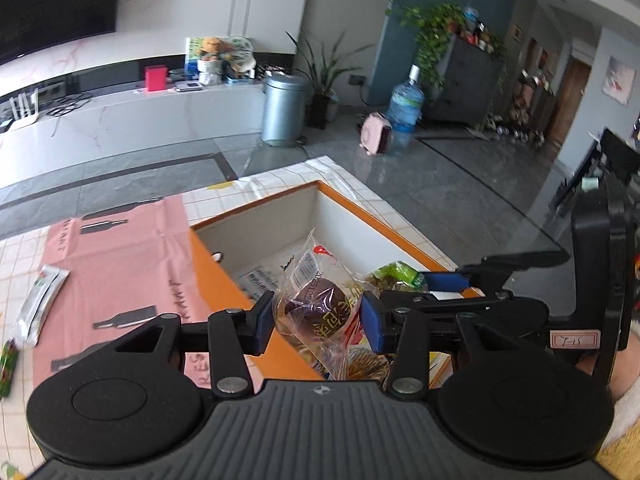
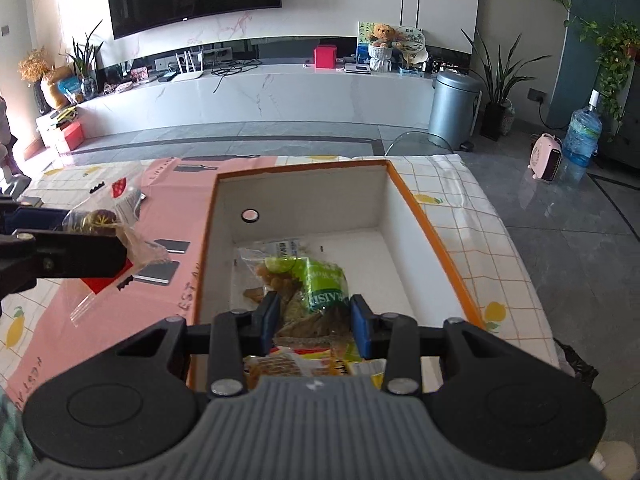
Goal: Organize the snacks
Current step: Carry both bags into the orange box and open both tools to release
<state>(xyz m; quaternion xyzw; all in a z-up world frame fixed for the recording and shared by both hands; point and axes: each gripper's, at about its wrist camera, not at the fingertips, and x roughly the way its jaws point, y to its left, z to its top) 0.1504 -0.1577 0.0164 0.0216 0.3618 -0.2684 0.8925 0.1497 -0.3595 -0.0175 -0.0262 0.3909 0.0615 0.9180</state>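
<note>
My left gripper (image 1: 318,322) is shut on a clear-wrapped brown bun (image 1: 320,304) and holds it above the left rim of the orange-edged white box (image 1: 352,220). From the right wrist view the bun (image 2: 100,220) hangs left of the box (image 2: 420,216) over the pink cloth. My right gripper (image 2: 314,322) is open and empty, over the near end of the box, above a green raisin bag (image 2: 324,284) and other snack packets (image 2: 292,364). The right gripper also shows in the left wrist view (image 1: 444,284).
A pink cloth (image 1: 132,264) lies left of the box on the checked tablecloth (image 2: 472,220). A white sachet (image 1: 40,304) and a green candy (image 1: 8,364) lie at the table's left. Beyond the table are grey floor, a metal bin (image 2: 452,108) and a water bottle (image 2: 582,136).
</note>
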